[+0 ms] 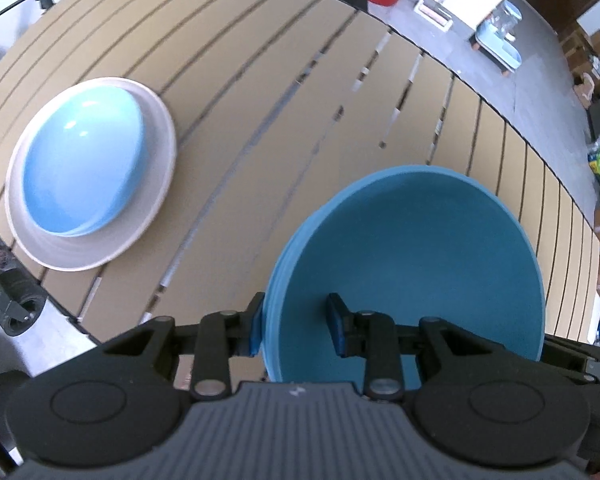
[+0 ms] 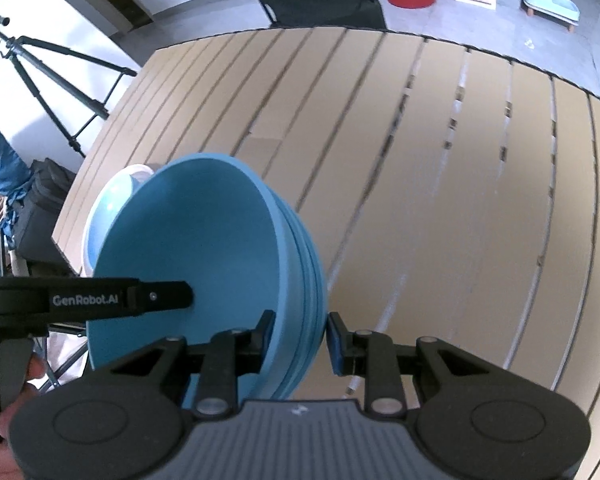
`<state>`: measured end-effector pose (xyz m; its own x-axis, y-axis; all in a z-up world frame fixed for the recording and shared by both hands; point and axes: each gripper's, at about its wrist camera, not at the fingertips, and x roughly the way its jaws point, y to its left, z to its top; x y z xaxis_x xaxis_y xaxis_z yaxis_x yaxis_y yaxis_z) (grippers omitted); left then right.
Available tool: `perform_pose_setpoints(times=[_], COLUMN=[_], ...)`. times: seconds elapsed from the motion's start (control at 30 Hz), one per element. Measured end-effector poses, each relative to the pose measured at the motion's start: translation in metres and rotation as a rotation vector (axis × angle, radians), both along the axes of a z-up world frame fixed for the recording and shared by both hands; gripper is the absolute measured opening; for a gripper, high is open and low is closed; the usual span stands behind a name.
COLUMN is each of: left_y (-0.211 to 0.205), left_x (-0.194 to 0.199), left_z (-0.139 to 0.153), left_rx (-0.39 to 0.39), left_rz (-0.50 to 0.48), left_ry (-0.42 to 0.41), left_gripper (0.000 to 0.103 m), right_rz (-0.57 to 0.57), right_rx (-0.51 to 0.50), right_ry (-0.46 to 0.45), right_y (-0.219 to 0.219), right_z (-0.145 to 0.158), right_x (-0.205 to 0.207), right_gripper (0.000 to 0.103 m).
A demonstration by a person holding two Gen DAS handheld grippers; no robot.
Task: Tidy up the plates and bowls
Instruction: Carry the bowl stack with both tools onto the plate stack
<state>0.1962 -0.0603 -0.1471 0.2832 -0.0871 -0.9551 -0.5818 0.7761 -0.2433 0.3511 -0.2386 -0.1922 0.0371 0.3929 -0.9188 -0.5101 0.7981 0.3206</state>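
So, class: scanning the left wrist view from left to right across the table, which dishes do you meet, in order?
White plate with the light blue dish upside down on it → bare slats of the table → teal bowl held at its rim in the left gripper's jaws.

The right gripper (image 2: 298,334) pinched the near rim of a stack of blue bowls (image 2: 204,248) — one of its fingers (image 2: 265,330) inside the top bowl, the other outside the wall. The left gripper (image 2: 162,296) reached in from the left across the opposite rim. Behind the stack, a pale blue dish (image 2: 110,204) on what seemed a white plate showed. The slatted tan desk (image 2: 440,184) lay beneath — blurred.
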Motion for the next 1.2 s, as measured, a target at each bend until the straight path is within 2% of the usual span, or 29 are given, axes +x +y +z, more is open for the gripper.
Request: perform_pose_setpoints(times=[0.6, 0.9, 1.2], left_y=[0.107, 0.163, 0.218], left_x=[-0.042, -0.05, -0.049], left_z=[0.019, 0.015, -0.005], left_rx=[0.021, 0.03, 0.025], left_rz=[0.118, 0.13, 0.141], left_ry=[-0.031, -0.021, 0.003], left_gripper=[0.032, 0.032, 0.032], right_rz=[0.111, 0.129, 0.139], right_rx=[0.025, 0.034, 0.032], right_ry=[-0.034, -0.039, -0.023], right_y=[0.113, 0.172, 0.232], right_z=[0.028, 0.027, 0.005], right_x=[-0.025, -0.033, -0.035], right_gripper=[0.026, 0.026, 0.026])
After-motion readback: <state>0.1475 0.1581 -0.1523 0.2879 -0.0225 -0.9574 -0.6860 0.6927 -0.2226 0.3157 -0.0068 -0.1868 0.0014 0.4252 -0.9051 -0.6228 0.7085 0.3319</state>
